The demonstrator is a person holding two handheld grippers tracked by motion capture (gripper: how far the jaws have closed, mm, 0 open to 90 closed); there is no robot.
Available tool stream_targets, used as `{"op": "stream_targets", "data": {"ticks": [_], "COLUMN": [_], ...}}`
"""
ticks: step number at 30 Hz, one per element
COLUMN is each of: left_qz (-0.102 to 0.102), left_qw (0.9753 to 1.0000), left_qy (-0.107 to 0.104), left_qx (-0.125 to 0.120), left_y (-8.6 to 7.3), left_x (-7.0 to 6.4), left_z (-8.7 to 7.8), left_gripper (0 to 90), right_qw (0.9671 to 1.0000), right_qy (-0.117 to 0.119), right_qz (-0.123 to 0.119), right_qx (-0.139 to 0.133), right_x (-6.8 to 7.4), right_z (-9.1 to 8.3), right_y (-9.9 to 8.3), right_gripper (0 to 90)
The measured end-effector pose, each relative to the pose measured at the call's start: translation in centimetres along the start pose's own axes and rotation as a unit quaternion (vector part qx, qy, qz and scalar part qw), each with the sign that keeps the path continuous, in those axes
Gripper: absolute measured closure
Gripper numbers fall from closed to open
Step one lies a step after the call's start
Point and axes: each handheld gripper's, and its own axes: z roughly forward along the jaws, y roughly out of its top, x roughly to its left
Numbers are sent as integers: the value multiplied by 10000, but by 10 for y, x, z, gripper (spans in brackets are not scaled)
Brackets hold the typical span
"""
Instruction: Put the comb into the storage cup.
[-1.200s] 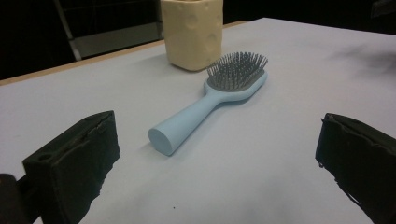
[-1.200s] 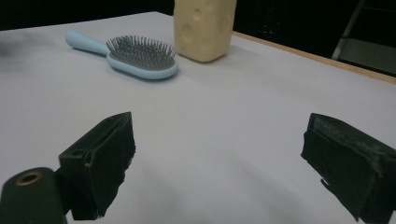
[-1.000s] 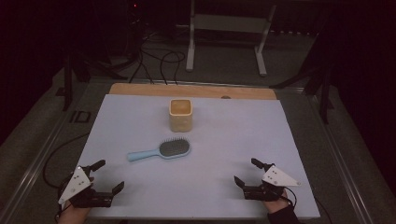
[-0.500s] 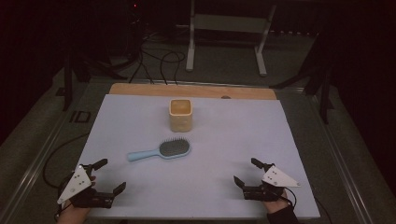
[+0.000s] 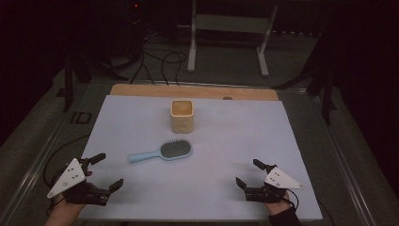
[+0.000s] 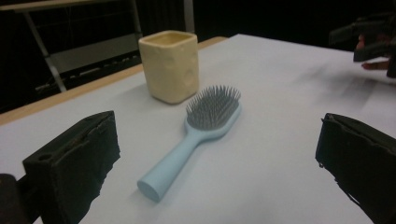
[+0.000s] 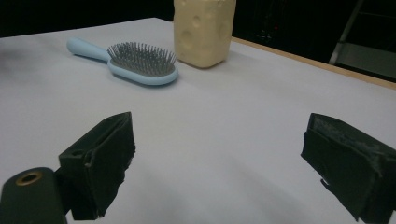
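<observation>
Change: nothing had shifted noticeably; both grippers stayed low at the near edge.
Left gripper [image 5: 104,170]: jaws wide, empty.
Right gripper [image 5: 248,173]: jaws wide, empty.
Hairbrush [image 5: 162,151]: mid-table, lying flat, bristles up; long axis left-right, handle pointing left.
Cup [image 5: 181,116]: upright, just behind hairbrush.

The right gripper view crops the cup [image 7: 204,30] at its rim.

Left gripper [image 5: 104,172]: black body, two blocky black fingers [image 6: 74,161] with rough, worn pads, grey three-cornered top plate bearing small dark holes. Right gripper [image 5: 249,174]: same build, dark cable trailing behind. Dark sleeve [image 5: 282,217] at the right wrist.
</observation>
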Motion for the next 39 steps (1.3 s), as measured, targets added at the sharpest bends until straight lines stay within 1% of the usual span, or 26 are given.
{"op": "stream_targets", "data": {"ticks": [7,11,13,15,17,20,22,23,24,25,27,28,30,31,34,35,37,38,39], "left_qz": [63,84,34,-17,7,-47,-55,-93,-85,-39,-56,-45,-97,-107,-176,-183,-163,-169,-166], "left_qw": [9999,9999,9999,9998,9998,9997,9993,9989,9986,9989,9986,9987,9985,9985,9982,9978,9977,9975,9974], "left_qy": [45,7,-9,-77,-39,-114,-209,-290,-322,-311,-427,-408,-412,-377,-401,-423,-368,-390,-369], "left_qx": [84,104,149,179,188,195,291,354,403,360,292,308,352,373,418,477,547,565,602], "left_y": [17,25,29,33,36,42,45,46,47,48,48,49,49,50,49,48,46,45,43], "left_x": [7,11,15,18,19,23,26,27,28,29,32,33,36,37,40,42,44,45,47], "left_z": [1,5,8,11,13,17,21,23,25,27,29,31,35,37,44,47,52,55,58], "left_gripper": [0,0,0,0,0,0,0,0,0,0,0,0,0,0,0,0,0,0,0], "right_qw": [10000,10000,10000,10000,10000,10000,10000,10000,10000,10000,10000,10000,10000,10000,10000,10000,9999,10000,9999], "right_qy": [1,16,1,4,19,15,18,19,19,35,30,29,39,48,51,45,64,66,77], "right_qz": [28,23,53,43,29,68,37,69,69,62,45,39,71,57,54,77,76,58,69], "right_qx": [-16,-20,-25,-10,-25,-35,-28,-44,-44,-28,-9,-20,-47,-17,-24,-38,-24,-10,-17], "right_x": [0,0,-1,0,0,-1,0,-1,-1,-1,0,0,-1,-1,0,-1,0,0,0], "right_z": [0,-1,-1,-1,-1,-1,-1,-1,-1,0,0,0,0,0,0,0,0,0,0], "right_y": [1,1,1,1,1,1,1,1,1,0,0,0,0,0,0,0,0,0,0], "right_gripper": [92,92,92,92,92,92,92,92,92,92,92,92,92,92,92,92,92,92,92]}}
